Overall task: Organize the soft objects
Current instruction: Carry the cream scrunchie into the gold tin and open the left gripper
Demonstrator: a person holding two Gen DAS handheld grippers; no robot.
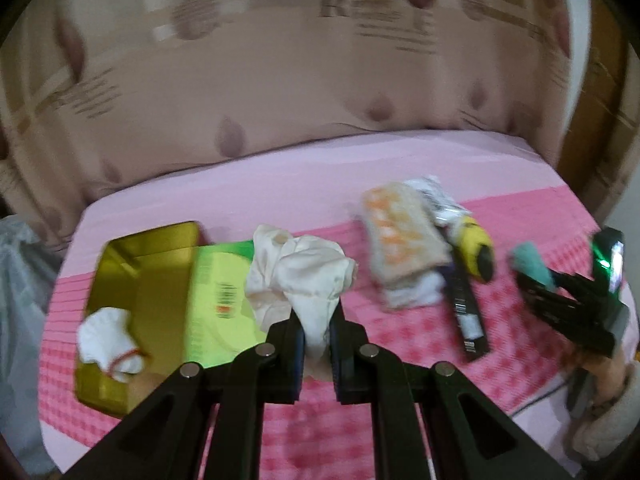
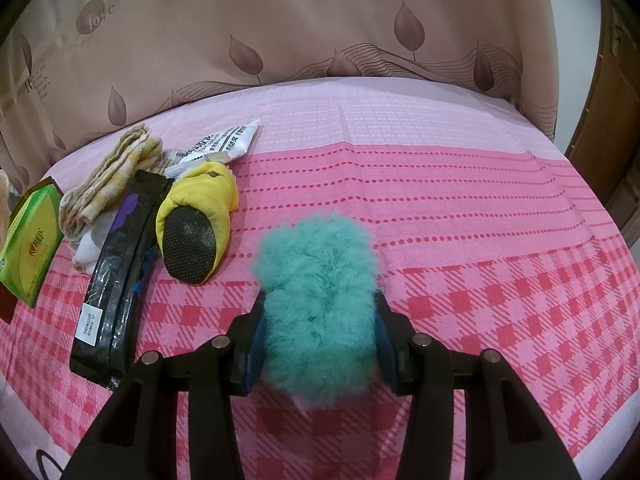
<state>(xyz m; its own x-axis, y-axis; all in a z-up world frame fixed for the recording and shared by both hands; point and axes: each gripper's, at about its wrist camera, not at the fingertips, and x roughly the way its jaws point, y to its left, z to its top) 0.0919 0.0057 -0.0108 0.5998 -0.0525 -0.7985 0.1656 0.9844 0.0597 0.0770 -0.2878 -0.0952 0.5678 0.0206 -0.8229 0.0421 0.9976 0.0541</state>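
Left wrist view: the left gripper (image 1: 317, 334) has its fingers clamped on a crumpled cream satin cloth (image 1: 300, 276), lower centre of the frame, above the pink checked bedspread (image 1: 420, 344). A gold metal tin (image 1: 136, 304) at left contains a small white sock (image 1: 108, 344).

Right wrist view: the right gripper (image 2: 318, 354), partly open, grips a fluffy teal plush item (image 2: 318, 304) at lower centre. A yellow slipper (image 2: 196, 220) lies at left.

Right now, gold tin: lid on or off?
Off. The gold tin shows its bare inside, with a small white sock lying in it; no lid can be made out in either view.
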